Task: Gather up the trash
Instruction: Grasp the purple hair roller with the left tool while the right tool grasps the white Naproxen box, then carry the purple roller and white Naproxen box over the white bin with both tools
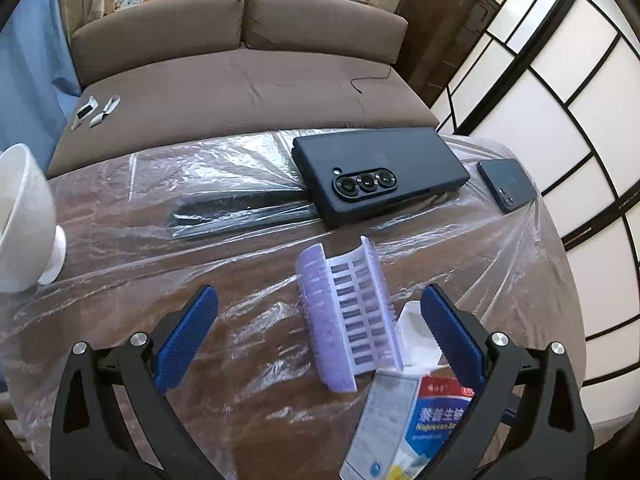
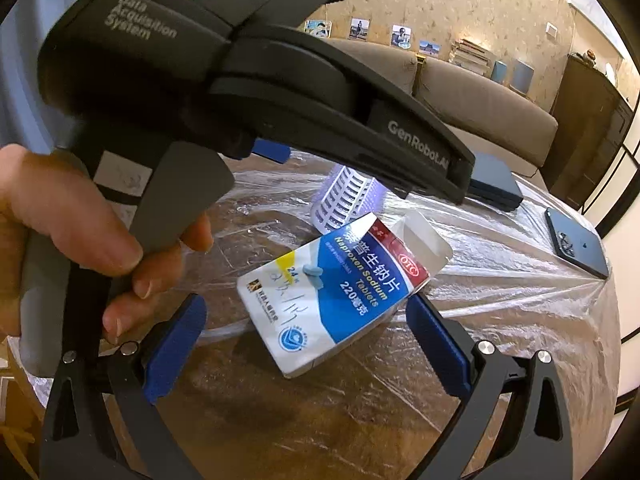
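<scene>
**Pill box and blister pack between spread grippers**

Left wrist view: the left gripper point(image 1: 316, 340) has its fingers wide apart, holding nothing. The landmark is the pill box point(image 1: 404, 428), lying on the plastic-covered surface point(image 1: 120, 260). It sits low on the right, just inside the right-hand finger, its open flap toward the blister pack point(image 1: 348, 316). That purple pack lies just beyond the box, curled upward, between the fingers. Farther beyond the box lie a fold phone point(image 1: 380, 176), a dark strip under the plastic point(image 1: 240, 216) and a second phone point(image 1: 506, 184). A white bowl point(image 1: 24, 220) stands far left of the box.

Right wrist view: the right gripper point(image 2: 304, 340) is also spread apart and empty. The box point(image 2: 340, 292) lies between its fingers, nearer the right-hand one. A hand point(image 2: 80, 240) holds the left gripper's handle point(image 2: 192, 76) left of the box. The pack point(image 2: 344, 200) lies just behind the box.
</scene>
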`<action>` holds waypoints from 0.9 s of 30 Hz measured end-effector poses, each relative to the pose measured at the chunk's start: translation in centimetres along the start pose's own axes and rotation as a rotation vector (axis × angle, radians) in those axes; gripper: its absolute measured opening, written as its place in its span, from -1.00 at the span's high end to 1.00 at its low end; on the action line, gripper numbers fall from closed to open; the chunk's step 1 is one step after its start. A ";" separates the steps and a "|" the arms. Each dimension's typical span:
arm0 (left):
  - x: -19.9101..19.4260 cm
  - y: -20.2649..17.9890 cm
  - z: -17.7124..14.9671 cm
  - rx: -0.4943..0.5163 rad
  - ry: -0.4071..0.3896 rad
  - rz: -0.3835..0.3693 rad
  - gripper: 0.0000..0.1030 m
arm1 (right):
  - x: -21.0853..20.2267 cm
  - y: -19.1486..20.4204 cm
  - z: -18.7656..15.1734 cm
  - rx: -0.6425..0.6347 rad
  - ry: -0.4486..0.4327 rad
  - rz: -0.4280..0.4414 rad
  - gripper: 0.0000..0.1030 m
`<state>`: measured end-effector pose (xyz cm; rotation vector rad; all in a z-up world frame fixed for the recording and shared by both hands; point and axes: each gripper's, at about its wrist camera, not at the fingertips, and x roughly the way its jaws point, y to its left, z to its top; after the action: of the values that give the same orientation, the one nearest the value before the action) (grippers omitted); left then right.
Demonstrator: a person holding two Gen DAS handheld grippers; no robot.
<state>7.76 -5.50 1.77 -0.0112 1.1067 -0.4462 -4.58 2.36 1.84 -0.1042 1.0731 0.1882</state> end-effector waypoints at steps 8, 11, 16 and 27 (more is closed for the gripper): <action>1.2 -0.1 0.5 0.053 0.011 0.001 -0.73 | 1.4 -1.1 1.0 0.009 0.020 0.021 -0.62; 1.2 -0.3 0.6 0.075 0.005 0.010 -0.51 | 1.7 -1.3 1.0 0.020 0.032 0.029 -0.51; 1.1 -0.4 0.6 0.083 -0.004 0.002 0.03 | 1.9 -1.7 0.9 0.032 0.032 0.041 -0.43; 0.2 0.5 0.1 0.070 -0.027 0.008 0.12 | 0.2 -1.7 -1.1 0.051 0.028 0.069 -0.18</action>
<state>8.09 -5.13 1.56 0.0483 1.0640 -0.4759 -5.11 0.52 1.15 -0.0239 1.1099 0.2217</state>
